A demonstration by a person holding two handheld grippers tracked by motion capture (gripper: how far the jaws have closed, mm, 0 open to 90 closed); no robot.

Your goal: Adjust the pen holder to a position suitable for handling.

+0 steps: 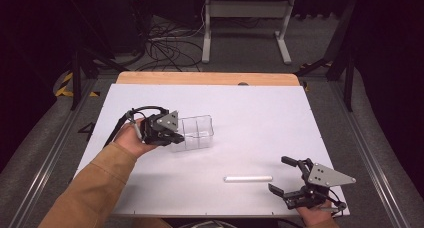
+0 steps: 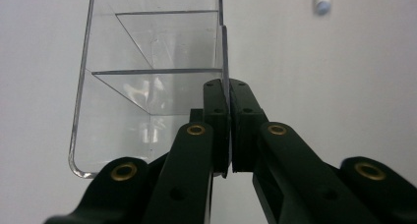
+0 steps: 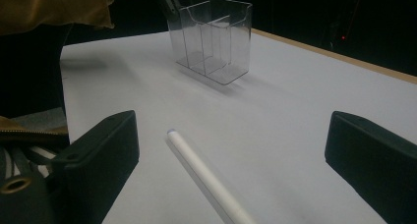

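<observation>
A clear plastic organizer (image 1: 196,132) with divided compartments stands upright left of the table's middle. My left gripper (image 1: 176,137) is shut on the organizer's near side wall; in the left gripper view the pads (image 2: 229,94) pinch the thin wall edge of the organizer (image 2: 147,62). A white stick (image 1: 248,178) lies flat near the front edge. My right gripper (image 1: 279,174) sits just right of the stick, open, jaws wide apart. In the right gripper view the white stick (image 3: 206,177) lies between and ahead of the jaws (image 3: 231,145), untouched, with the organizer (image 3: 211,35) farther off.
A white sheet (image 1: 260,118) covers the table, with a wooden strip (image 1: 200,78) along its far edge. Beyond it are floor cables (image 1: 165,48) and a white desk frame (image 1: 245,18). Metal rails (image 1: 55,148) run along both sides.
</observation>
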